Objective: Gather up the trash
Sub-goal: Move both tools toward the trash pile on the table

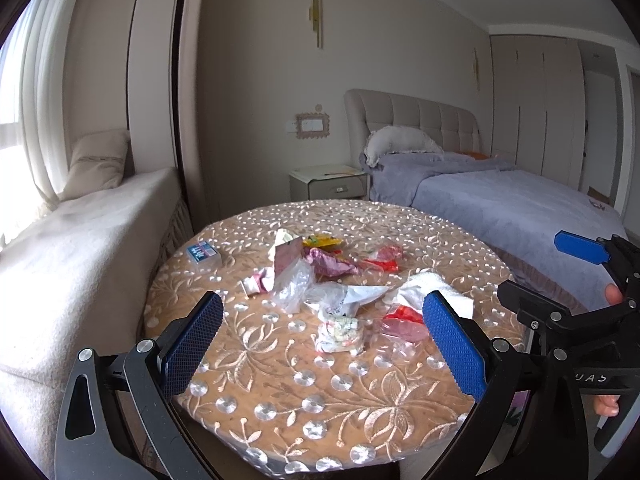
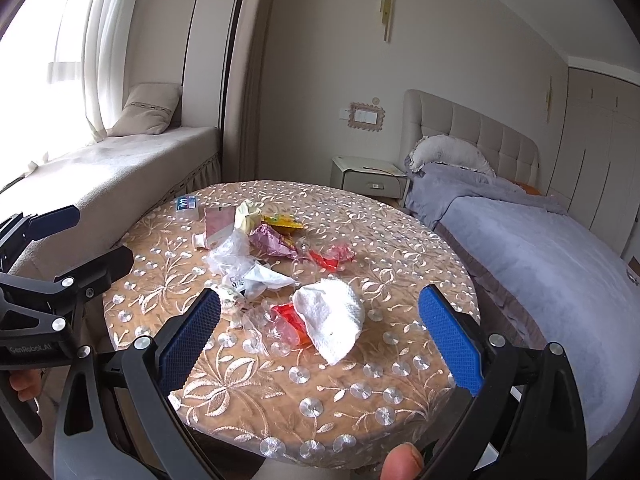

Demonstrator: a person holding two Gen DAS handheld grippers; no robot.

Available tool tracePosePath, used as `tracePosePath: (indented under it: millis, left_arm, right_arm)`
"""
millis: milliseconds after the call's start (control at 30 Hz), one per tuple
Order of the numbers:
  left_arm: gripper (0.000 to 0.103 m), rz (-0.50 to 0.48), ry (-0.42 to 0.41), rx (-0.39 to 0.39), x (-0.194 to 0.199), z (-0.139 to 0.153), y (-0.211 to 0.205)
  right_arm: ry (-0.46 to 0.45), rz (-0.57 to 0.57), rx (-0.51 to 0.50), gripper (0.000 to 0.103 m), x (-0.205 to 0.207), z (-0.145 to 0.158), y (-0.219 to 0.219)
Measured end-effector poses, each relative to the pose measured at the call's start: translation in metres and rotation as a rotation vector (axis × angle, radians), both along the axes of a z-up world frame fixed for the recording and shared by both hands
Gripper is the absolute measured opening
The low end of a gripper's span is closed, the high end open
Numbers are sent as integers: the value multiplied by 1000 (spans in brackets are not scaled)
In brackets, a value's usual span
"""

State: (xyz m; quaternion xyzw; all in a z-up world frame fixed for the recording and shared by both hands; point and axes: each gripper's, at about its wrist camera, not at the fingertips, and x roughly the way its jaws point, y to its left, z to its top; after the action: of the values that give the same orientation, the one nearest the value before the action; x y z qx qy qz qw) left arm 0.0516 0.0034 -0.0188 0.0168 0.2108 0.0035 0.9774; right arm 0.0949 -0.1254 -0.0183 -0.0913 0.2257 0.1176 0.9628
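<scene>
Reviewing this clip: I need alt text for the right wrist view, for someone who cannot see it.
The open right gripper hovers over a round table with an embroidered cloth, its blue pads framing a crumpled white tissue and red-and-clear plastic wrappers. More wrappers lie behind; the left gripper shows at the left edge, and a grey-covered bed stands right.

Table (image 1: 280,412) near edge bare; trash pile (image 1: 320,276) crowds centre.

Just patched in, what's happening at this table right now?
A person holds both grippers over the round table, each open and empty. The left gripper faces a small patterned wrapper; the right gripper faces the white tissue. The trash lies scattered and untouched; no bin is in view.
</scene>
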Motion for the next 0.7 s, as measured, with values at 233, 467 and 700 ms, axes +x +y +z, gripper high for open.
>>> tracePosePath:
  millis: [233,467,700]
  left_arm:
    - [98,13,17,2,29,-10,9]
    - [98,28,44,-19,63,-22,24]
    - [98,36,84,3,97,-36,31]
  right_arm:
    - [48,13,-5,99,30,-13,5]
    - [95,25,-6,99,62,-26,12]
    - [146,46,-5,99,92,-38,24]
